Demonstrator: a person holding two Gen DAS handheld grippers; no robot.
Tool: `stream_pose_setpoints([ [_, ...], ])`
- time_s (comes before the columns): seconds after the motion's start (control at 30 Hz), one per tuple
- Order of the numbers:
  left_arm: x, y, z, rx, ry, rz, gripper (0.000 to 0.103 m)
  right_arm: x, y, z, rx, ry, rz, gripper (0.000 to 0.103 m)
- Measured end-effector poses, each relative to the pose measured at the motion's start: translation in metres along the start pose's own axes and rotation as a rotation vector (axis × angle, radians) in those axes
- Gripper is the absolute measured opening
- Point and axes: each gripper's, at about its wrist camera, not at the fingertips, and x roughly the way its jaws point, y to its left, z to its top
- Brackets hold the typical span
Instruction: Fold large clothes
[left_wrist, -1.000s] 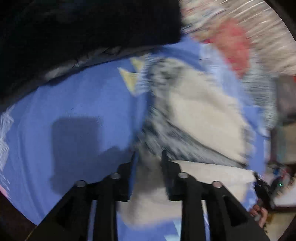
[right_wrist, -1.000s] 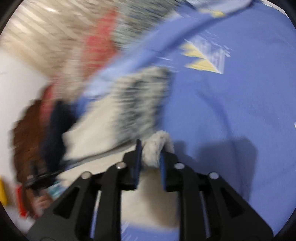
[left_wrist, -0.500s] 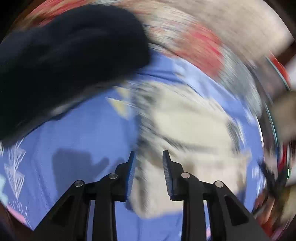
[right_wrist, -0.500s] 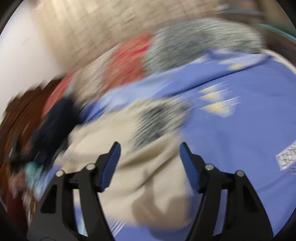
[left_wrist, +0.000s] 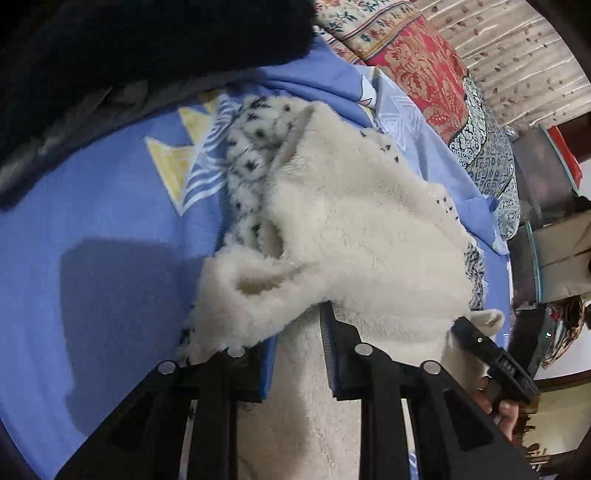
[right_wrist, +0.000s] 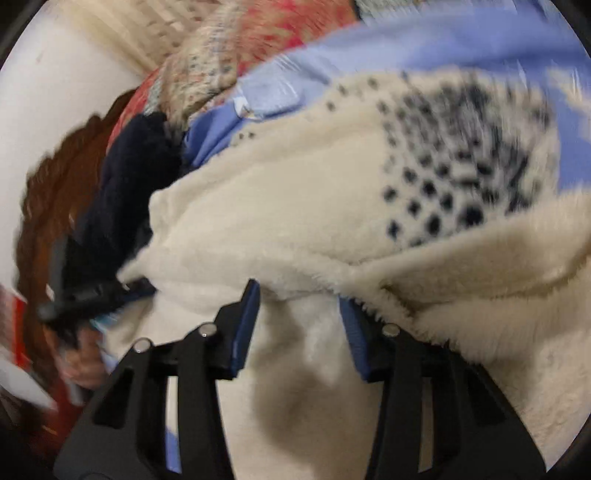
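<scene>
Fleece bulk is the main hazard: both pairs of jaws are closing with thick cream pile between them, and neither visibly pinches a clean edge, so a bite could take several layers or slide off the nap. Low in the left wrist view, the left gripper (left_wrist: 297, 343) straddles a rolled hem of the fleece garment (left_wrist: 354, 236); low centre in the right wrist view, the right gripper (right_wrist: 297, 325) does likewise. Mid-frame, the garment lies crumpled on the blue sheet (left_wrist: 103, 229), plush, with black-spotted panels. Farther off, upper left, a dark furry heap (left_wrist: 147, 40) crowds it and could snag.
</scene>
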Motion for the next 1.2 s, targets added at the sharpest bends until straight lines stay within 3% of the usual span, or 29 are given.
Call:
stream_pose_setpoints([
  [0.03,-0.007,-0.003,-0.007,0.040,-0.013,0.033,0.047,-0.010,0.001,-0.004,-0.007,-0.006,0.038,0.043],
  [0.1,-0.019,-0.001,-0.023,0.084,-0.030,0.046,0.047,-0.049,0.005,-0.023,-0.035,-0.063,0.103,0.063],
  [0.2,-0.044,0.016,-0.048,0.050,-0.062,0.043,0.049,-0.110,0.004,-0.057,-0.098,-0.183,0.018,0.068],
  [0.27,-0.061,0.030,-0.064,0.002,-0.104,0.088,0.057,-0.141,-0.007,-0.078,-0.106,-0.234,-0.075,0.071],
  [0.33,-0.067,0.034,-0.072,-0.015,-0.125,0.110,0.063,-0.160,-0.024,-0.099,-0.084,-0.244,-0.183,0.071],
  [0.47,-0.057,0.012,-0.092,0.090,-0.115,0.163,0.068,-0.155,-0.057,-0.131,0.034,-0.196,-0.244,0.071],
  [0.53,-0.043,0.006,-0.097,0.116,-0.109,0.186,0.068,-0.142,-0.062,-0.141,0.061,-0.156,-0.217,0.062],
  [0.57,-0.040,0.009,-0.100,0.127,-0.108,0.184,0.060,-0.136,-0.063,-0.145,0.067,-0.137,-0.209,0.037],
  [0.6,-0.036,0.012,-0.100,0.143,-0.095,0.187,0.032,-0.134,-0.064,-0.148,0.071,-0.120,-0.209,0.009],
  [0.7,-0.050,0.029,-0.089,0.138,-0.069,0.165,0.029,-0.149,-0.048,-0.133,0.067,-0.215,-0.181,0.007],
  [0.77,-0.081,0.034,-0.081,0.160,-0.109,0.129,0.028,-0.183,-0.028,-0.121,0.007,-0.305,-0.188,0.007],
  [0.83,-0.107,0.026,-0.076,0.218,-0.159,0.123,0.028,-0.196,-0.013,-0.115,-0.057,-0.322,-0.224,0.007],
  [0.93,-0.110,0.015,-0.081,0.310,-0.156,0.151,0.028,-0.178,-0.012,-0.117,-0.093,-0.248,-0.346,0.007],
  [1.0,-0.082,0.018,-0.089,0.347,-0.072,0.201,0.028,-0.154,-0.041,-0.130,-0.017,-0.161,-0.379,0.007],
  [1.1,-0.048,0.037,-0.100,0.316,0.027,0.237,0.028,-0.136,-0.084,-0.153,0.138,-0.097,-0.338,0.007],
  [1.2,-0.039,0.055,-0.106,0.277,0.055,0.222,0.033,-0.141,-0.088,-0.157,0.160,-0.095,-0.309,0.006],
])
